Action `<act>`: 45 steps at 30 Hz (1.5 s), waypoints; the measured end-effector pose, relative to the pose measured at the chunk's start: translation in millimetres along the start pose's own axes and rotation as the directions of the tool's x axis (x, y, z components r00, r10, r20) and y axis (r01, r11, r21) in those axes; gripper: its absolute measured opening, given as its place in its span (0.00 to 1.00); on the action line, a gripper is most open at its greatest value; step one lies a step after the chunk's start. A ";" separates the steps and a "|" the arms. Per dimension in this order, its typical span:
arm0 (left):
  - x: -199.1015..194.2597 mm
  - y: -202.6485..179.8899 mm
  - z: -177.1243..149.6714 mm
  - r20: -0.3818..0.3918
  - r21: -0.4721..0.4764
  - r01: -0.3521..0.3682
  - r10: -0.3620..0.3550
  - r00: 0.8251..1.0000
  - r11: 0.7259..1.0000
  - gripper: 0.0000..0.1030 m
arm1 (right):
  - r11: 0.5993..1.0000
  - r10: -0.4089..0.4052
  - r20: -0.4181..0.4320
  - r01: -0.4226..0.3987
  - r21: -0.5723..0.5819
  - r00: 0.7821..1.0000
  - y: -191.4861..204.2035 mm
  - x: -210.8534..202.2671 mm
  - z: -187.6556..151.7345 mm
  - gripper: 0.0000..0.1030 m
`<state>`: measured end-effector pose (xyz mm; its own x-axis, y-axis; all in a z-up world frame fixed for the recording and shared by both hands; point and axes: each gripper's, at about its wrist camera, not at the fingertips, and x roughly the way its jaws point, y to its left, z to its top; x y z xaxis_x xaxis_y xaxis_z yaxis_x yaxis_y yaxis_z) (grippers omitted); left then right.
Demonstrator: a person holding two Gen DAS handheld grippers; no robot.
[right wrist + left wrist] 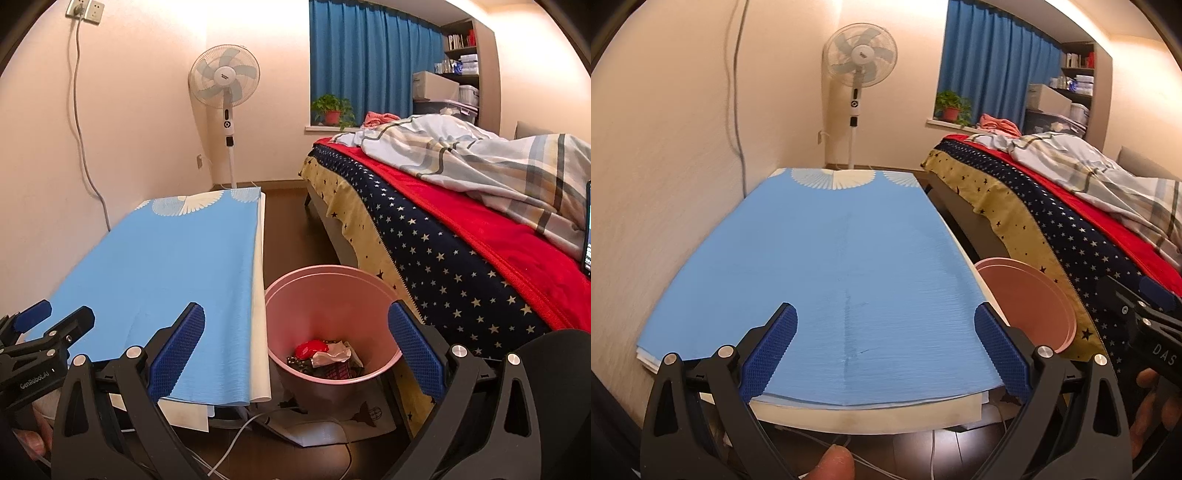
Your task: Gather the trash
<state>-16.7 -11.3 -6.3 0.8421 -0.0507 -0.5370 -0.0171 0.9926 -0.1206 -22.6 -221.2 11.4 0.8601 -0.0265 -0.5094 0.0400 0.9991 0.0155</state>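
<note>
While both grippers, left gripper (885,345) and right gripper (296,345), gape empty and the wrappers (327,356) lie inside the pink bin (384,291) beside the bed (461,236), a careless swing could tip it

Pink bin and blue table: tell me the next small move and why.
Probably draw both grippers back and stop. The blue table cover shows no trash, the pink bin already holds a red piece and crumpled paper, and the left gripper and right gripper are open and empty.
</note>
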 end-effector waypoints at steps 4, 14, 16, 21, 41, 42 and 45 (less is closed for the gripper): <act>2.0 1.8 -2.2 -0.003 -0.002 -0.008 0.008 1.000 1.000 0.92 | 1.000 0.000 -0.009 0.000 -0.004 1.000 2.8 3.8 -1.4 0.95; 1.0 2.3 -4.6 -0.003 -0.002 -0.018 0.018 1.000 1.000 0.92 | 1.000 0.003 -0.013 -0.003 -0.021 1.000 9.4 6.6 -2.9 0.95; 1.0 2.4 -4.7 -0.003 0.000 -0.017 0.017 1.000 1.000 0.92 | 1.000 0.003 -0.014 -0.003 -0.020 1.000 9.3 6.5 -2.9 0.95; 1.4 2.3 -5.1 -0.002 0.007 -0.021 0.021 1.000 1.000 0.92 | 1.000 0.005 -0.011 -0.005 -0.020 1.000 10.1 5.8 -3.0 0.95; 3.1 0.9 -4.9 -0.005 0.008 -0.029 0.029 1.000 1.000 0.92 | 1.000 0.004 -0.009 -0.004 -0.019 1.000 12.1 4.2 -2.1 0.95; 3.1 1.1 -4.8 -0.004 0.008 -0.028 0.029 1.000 1.000 0.92 | 1.000 0.004 -0.009 -0.004 -0.019 1.000 11.8 4.1 -2.3 0.95; 3.0 0.8 -4.8 -0.005 0.007 -0.029 0.029 1.000 1.000 0.92 | 1.000 0.004 -0.008 -0.004 -0.018 1.000 11.8 4.1 -2.4 0.95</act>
<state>-16.8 -11.2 -12.1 0.8388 -0.0227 -0.5440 -0.0372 0.9944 -0.0990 -19.8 -209.5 7.4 0.8563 -0.0227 -0.5160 0.0277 0.9996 0.0019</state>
